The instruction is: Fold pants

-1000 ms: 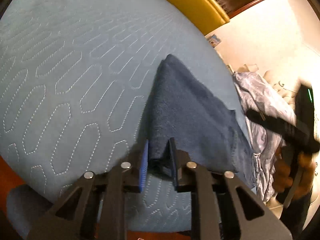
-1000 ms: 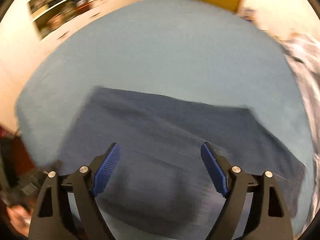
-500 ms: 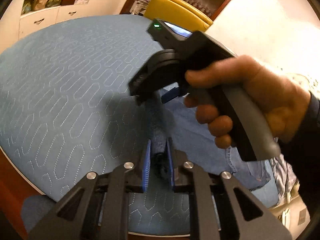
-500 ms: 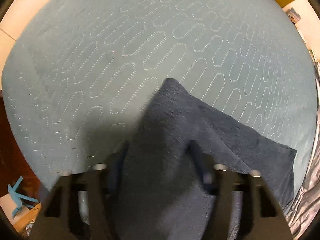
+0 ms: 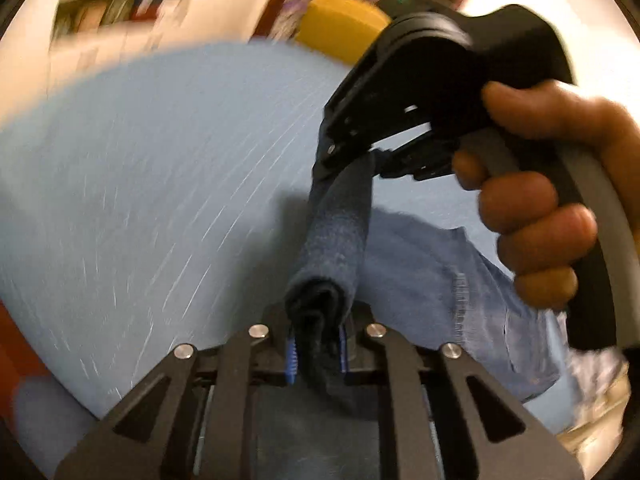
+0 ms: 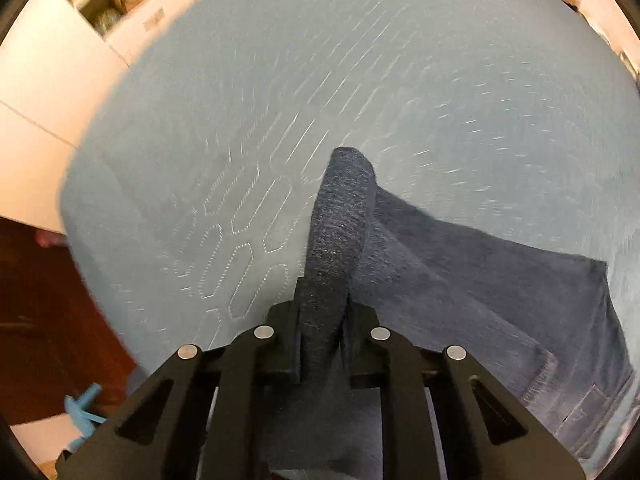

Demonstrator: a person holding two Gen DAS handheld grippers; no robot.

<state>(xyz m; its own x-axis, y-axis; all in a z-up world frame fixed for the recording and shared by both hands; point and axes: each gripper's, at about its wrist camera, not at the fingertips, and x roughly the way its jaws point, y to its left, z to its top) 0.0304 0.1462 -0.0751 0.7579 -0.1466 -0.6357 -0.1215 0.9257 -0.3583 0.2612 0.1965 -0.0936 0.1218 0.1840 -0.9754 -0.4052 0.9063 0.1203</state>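
Observation:
Dark blue denim pants (image 5: pixel 432 280) lie on a light blue quilted bed cover (image 5: pixel 160 184), with one edge lifted into a taut ridge. My left gripper (image 5: pixel 318 350) is shut on the near end of that ridge. My right gripper (image 5: pixel 352 160), held by a hand, is shut on its far end in the left wrist view. In the right wrist view my right gripper (image 6: pixel 322 344) clamps the pants (image 6: pixel 500 280), which drape away to the right onto the bed cover (image 6: pixel 360 60).
A yellow headboard or chair (image 5: pixel 340 28) stands beyond the bed. White cabinets with shelves (image 6: pixel 120 4) are at the far left. Dark wooden floor or bed frame (image 6: pixel 48 300) shows at the left edge. Pale crumpled fabric (image 5: pixel 592 380) lies at the right.
My right gripper came in over the pants, closed on the lifted edge beyond my left gripper, and both views now blur with motion as the edge is raised.

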